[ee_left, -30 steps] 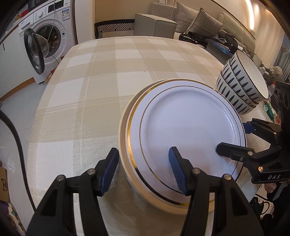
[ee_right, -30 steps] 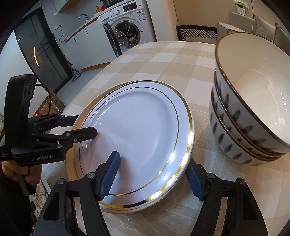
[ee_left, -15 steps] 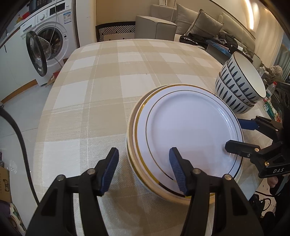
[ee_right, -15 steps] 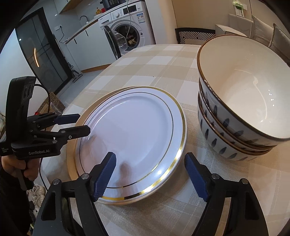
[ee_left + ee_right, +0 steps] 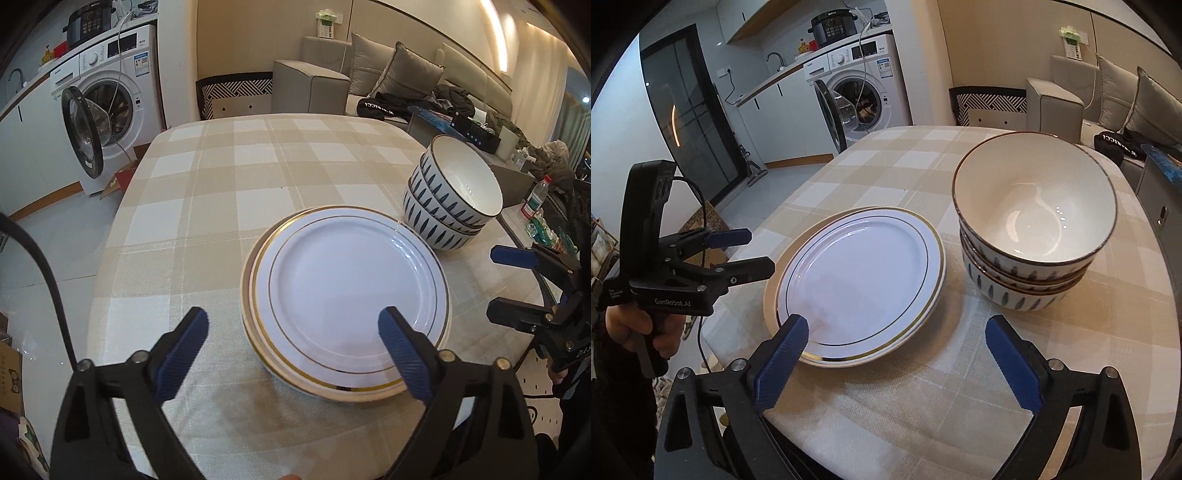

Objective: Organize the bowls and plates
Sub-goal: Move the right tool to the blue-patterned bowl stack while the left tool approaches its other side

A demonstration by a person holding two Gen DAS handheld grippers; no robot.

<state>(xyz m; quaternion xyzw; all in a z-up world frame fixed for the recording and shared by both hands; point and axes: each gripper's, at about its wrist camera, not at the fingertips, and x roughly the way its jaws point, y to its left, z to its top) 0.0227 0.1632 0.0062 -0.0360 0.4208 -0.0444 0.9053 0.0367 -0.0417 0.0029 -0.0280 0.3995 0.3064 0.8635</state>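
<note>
Checked beige cloth covers the table (image 5: 229, 192), where the stack of gold-rimmed plates (image 5: 347, 306) sits just beside 3 nested bowls (image 5: 450, 199). Either side of the plates, the left gripper (image 5: 291, 343) and right gripper (image 5: 897, 354) tilt downward, jaws opening, gripping nothing.

The far half of the beige checked tablecloth (image 5: 236, 162) is left free; passage is blocked nearer by stacked gold-rimmed white plates (image 5: 347, 302) and stacked blue-leaf bowls (image 5: 454, 195).
</note>
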